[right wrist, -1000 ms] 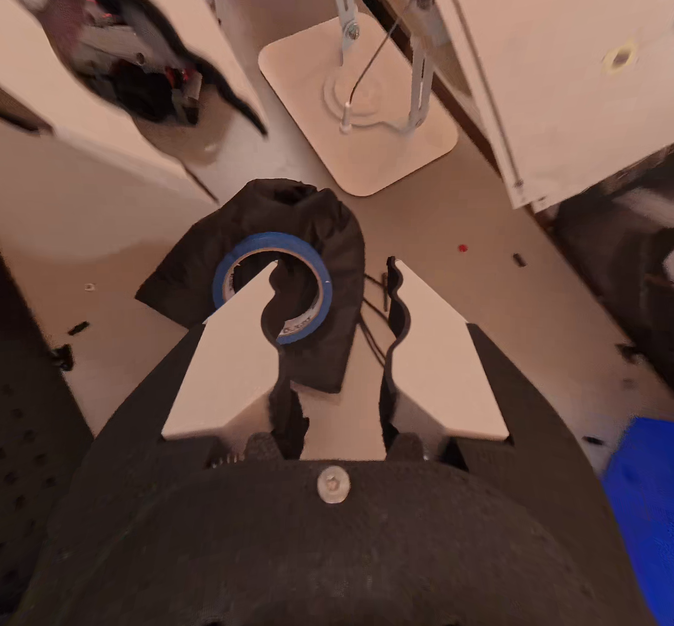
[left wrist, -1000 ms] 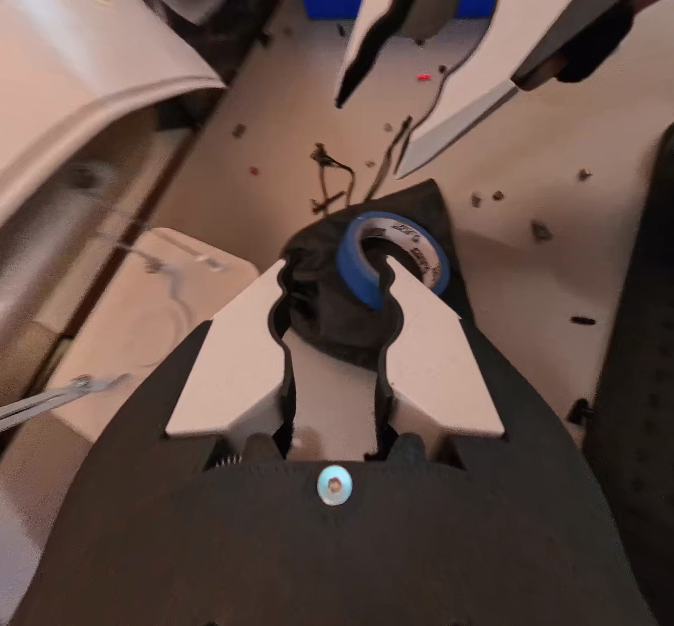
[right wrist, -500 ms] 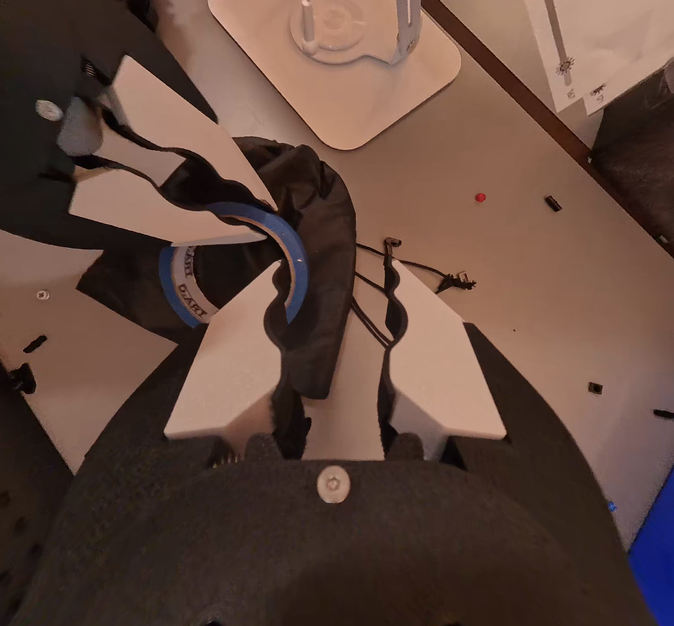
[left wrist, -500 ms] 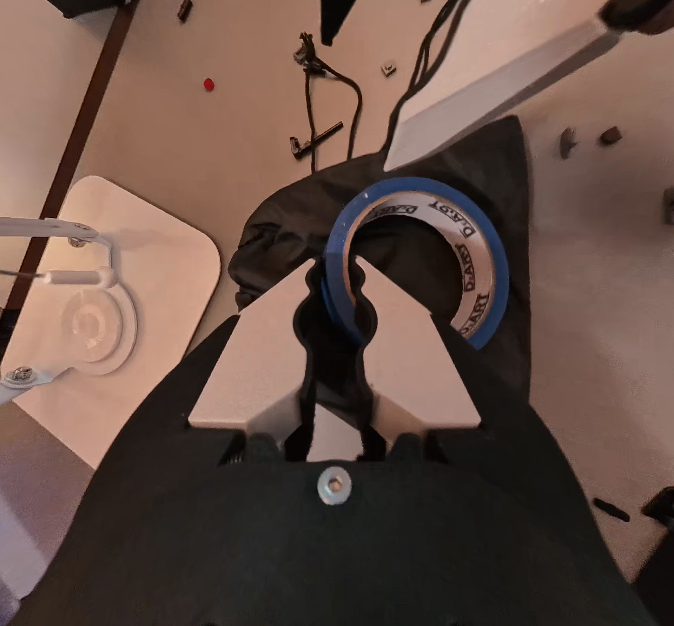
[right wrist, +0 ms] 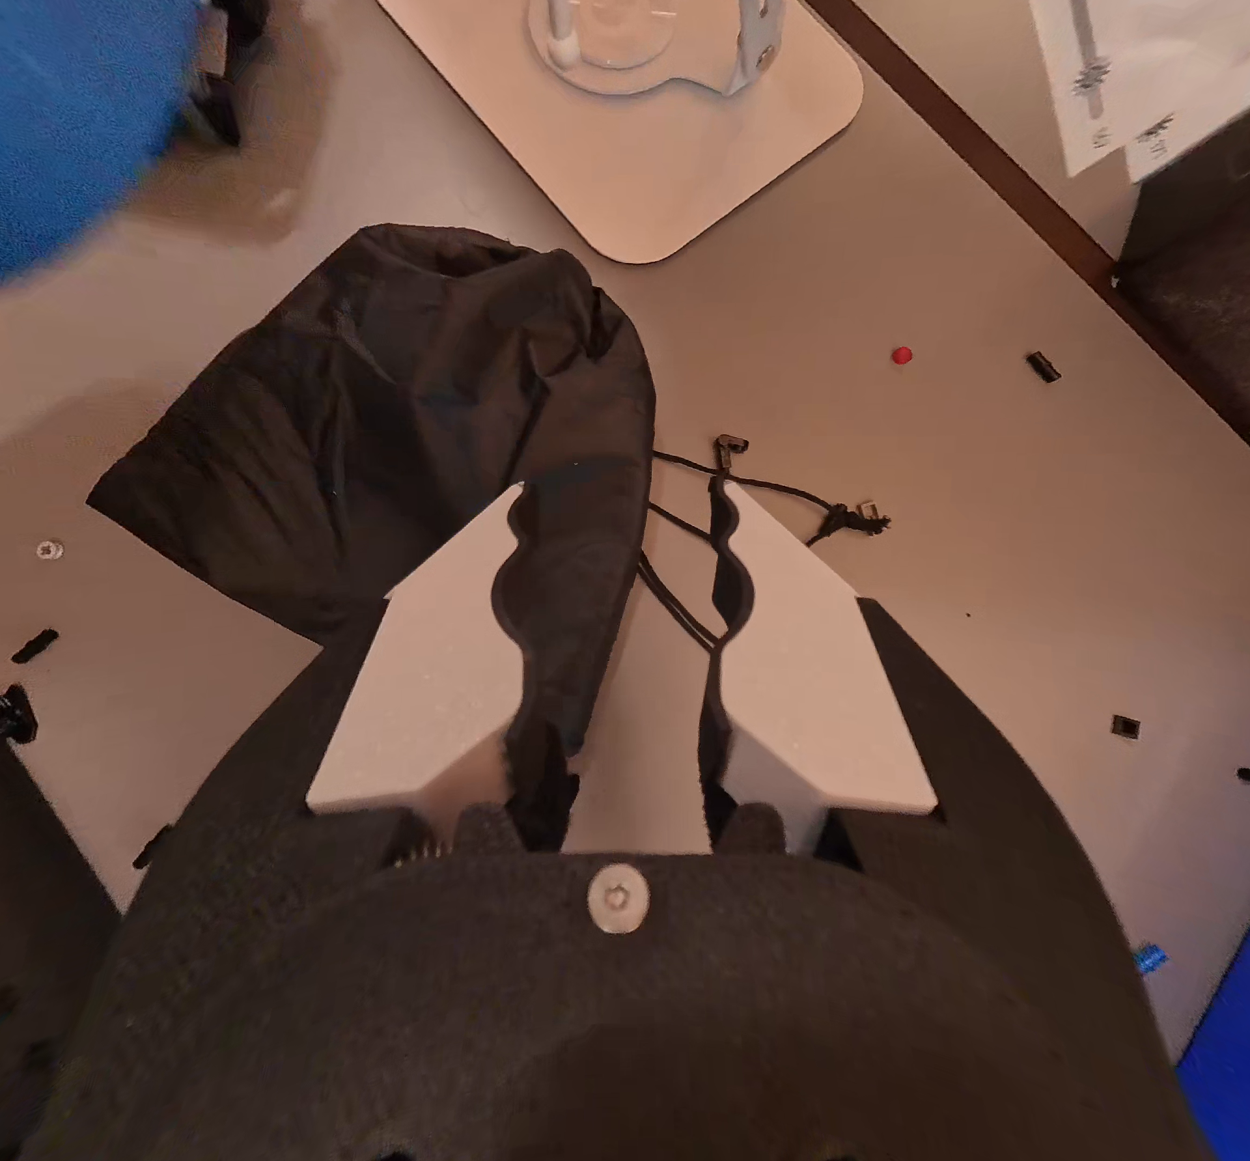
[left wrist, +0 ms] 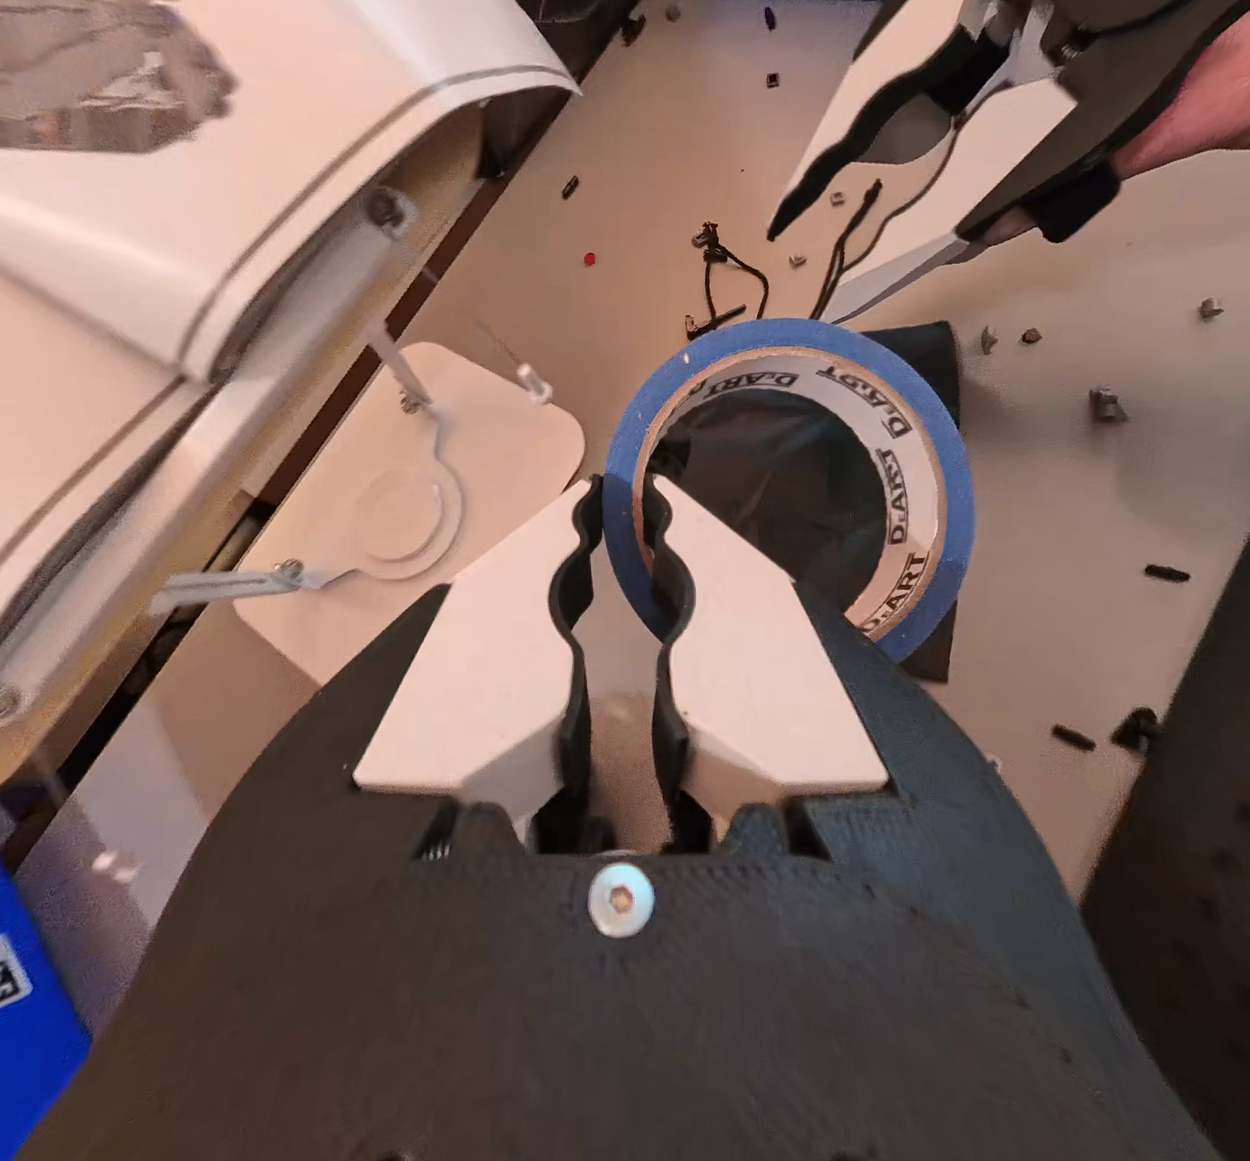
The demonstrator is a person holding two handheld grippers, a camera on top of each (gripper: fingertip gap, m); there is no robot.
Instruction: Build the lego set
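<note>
Here the lego pieces lie loose on the bench: small dark bits scattered toward the right edge of the left wrist view, a tiny red stud right of centre in the right wrist view, and more dark bits near it. No piece is held by either gripper.

At the centre of the left wrist view the left gripper is clamped on the near wall of a roll of blue masking tape, one finger outside the ring and one inside it. The roll is tilted up, its open core facing the camera, and through it shows the black drawstring bag lying beneath. The same roll appears as a blurred blue mass in the upper left of the right wrist view.

The right gripper hangs with its jaws apart and nothing between them, over the bag and its thin black cord, which trails right across the bench. In the upper right of the left wrist view this gripper slants down toward the far rim of the roll, a bare forearm behind it.

A white lamp base sits at the top of the right wrist view. An open instruction booklet fills the upper left of the left wrist view, blurred.
</note>
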